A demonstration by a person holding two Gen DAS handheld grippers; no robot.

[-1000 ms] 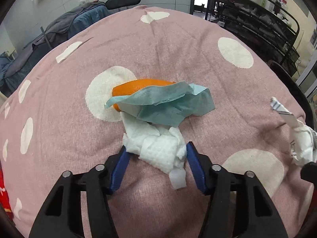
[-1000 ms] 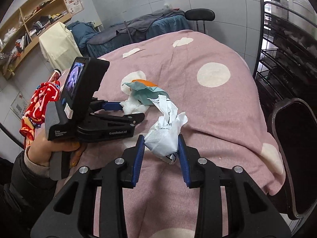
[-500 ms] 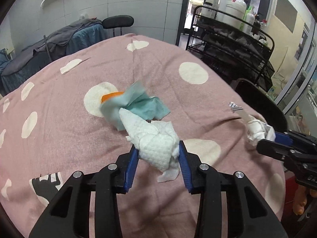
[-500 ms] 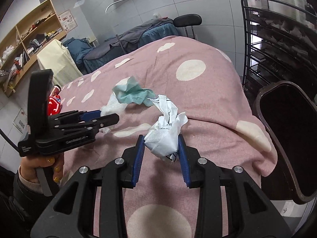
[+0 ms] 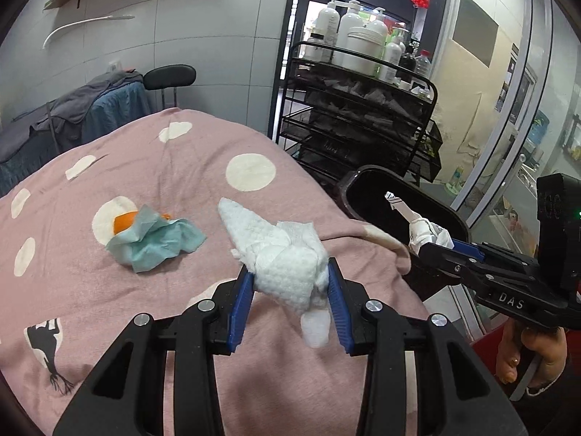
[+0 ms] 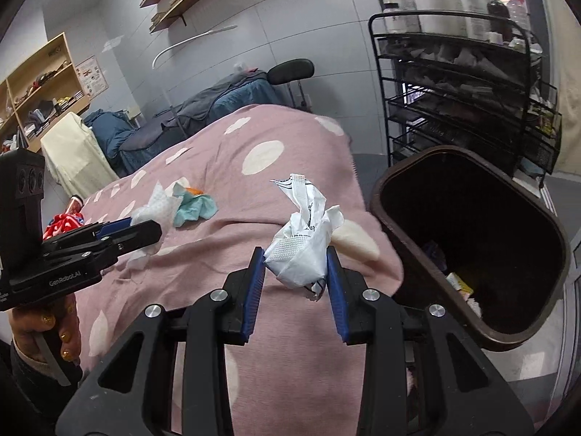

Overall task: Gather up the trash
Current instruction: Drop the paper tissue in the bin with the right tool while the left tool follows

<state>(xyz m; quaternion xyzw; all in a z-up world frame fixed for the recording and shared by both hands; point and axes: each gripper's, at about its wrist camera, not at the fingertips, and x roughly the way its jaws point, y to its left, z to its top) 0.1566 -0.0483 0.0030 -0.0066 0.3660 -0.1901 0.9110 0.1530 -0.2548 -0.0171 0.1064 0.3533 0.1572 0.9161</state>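
My left gripper is shut on a wad of white paper towel, lifted above the pink spotted blanket. My right gripper is shut on a crumpled white wrapper with black print, held at the bed's right edge beside the dark trash bin. In the left wrist view the right gripper holds that wrapper in front of the bin. A teal tissue lies on the blanket over an orange peel. The left gripper shows at the left of the right wrist view.
A black wire rack with white bottles stands behind the bin. A blue-covered bed and a black stool are at the back. Wooden shelves line the left wall. Red patterned cloth lies beside the bed.
The left gripper closed on the paper towel and lifted it away from the teal tissue, rightward. The right gripper carried the wrapper right, toward the bin. Both views swung toward the rack.
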